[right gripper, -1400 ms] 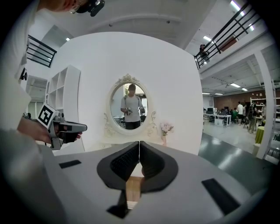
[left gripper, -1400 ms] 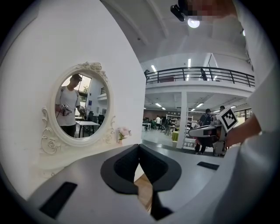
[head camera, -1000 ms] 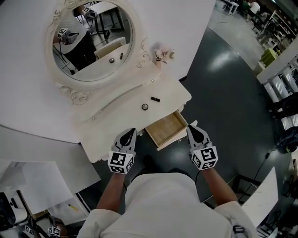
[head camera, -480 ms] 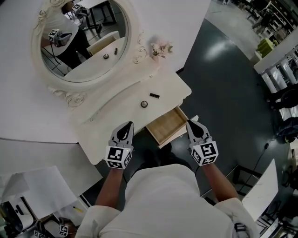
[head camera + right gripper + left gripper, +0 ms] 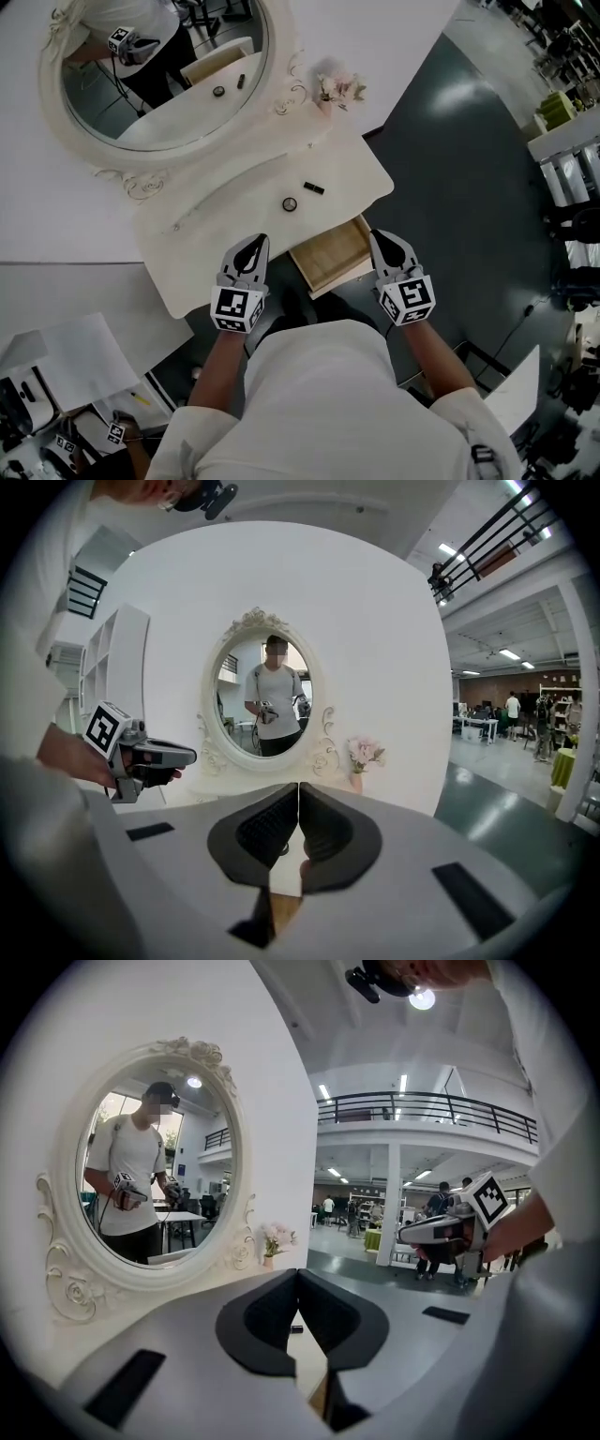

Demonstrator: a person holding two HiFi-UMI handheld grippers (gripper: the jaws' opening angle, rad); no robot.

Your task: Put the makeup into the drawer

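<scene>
The table looks smooth, cream-painted and satin. At its 5 o'clock the drawer shows bare pale wood. At 11 o'clock the mirror is glossy glass in a carved cream frame. The floor is dark and glossy. The right gripper is matt grey plastic, and the inner faces of its jaws are black and ribbed.

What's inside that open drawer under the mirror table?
Only a bare wooden bottom shows in the drawer; anything farther back is hidden under the tabletop. The round compact and black tube lie on top.
</scene>
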